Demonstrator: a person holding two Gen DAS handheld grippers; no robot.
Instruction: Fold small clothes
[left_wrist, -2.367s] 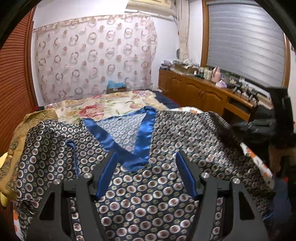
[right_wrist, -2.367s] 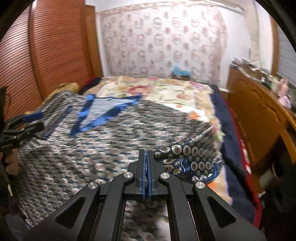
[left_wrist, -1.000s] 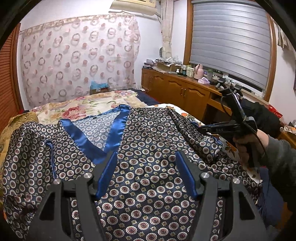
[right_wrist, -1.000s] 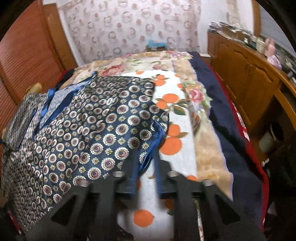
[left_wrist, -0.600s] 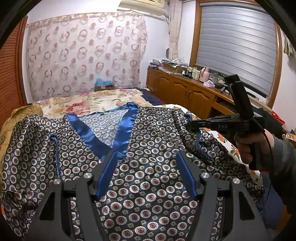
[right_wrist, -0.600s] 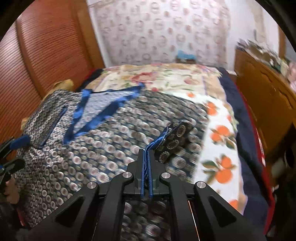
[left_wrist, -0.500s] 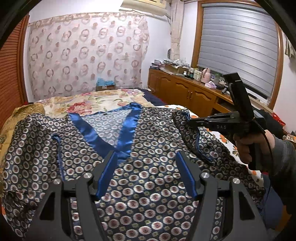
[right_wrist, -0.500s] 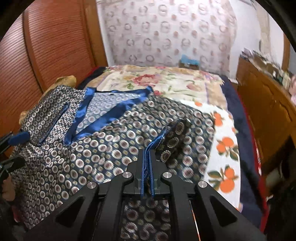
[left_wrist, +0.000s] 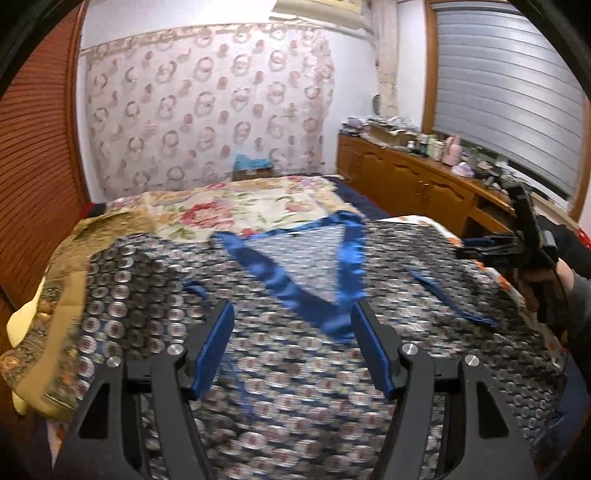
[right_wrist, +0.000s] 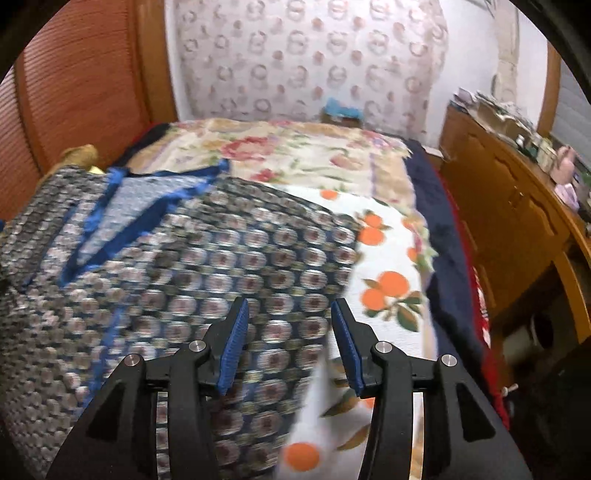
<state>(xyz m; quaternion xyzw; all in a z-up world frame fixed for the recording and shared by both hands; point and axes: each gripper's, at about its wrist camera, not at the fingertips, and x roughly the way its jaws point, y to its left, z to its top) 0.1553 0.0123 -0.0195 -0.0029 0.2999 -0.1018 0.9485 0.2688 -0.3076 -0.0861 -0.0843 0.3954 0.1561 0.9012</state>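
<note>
Covering most of the bed (right_wrist: 436, 236), a floral bedspread (left_wrist: 236, 210) and an orange-print sheet (right_wrist: 391, 258) lie under the patterned pajama top (left_wrist: 295, 387), which spreads face-up across the near half with its blue satin V-neck collar (left_wrist: 295, 291) pointing toward the cameras. A wooden cabinet (left_wrist: 406, 181) runs along the right wall beneath a grey roller blind (left_wrist: 509, 110). The left gripper (left_wrist: 291, 347) hovers just over the top's chest below the collar, jaws spread wide and holding nothing. The right gripper (right_wrist: 288, 343) is over the garment's right edge where it meets the sheet — fingers parted, released, no cloth between them. Both views are motion-blurred.
</note>
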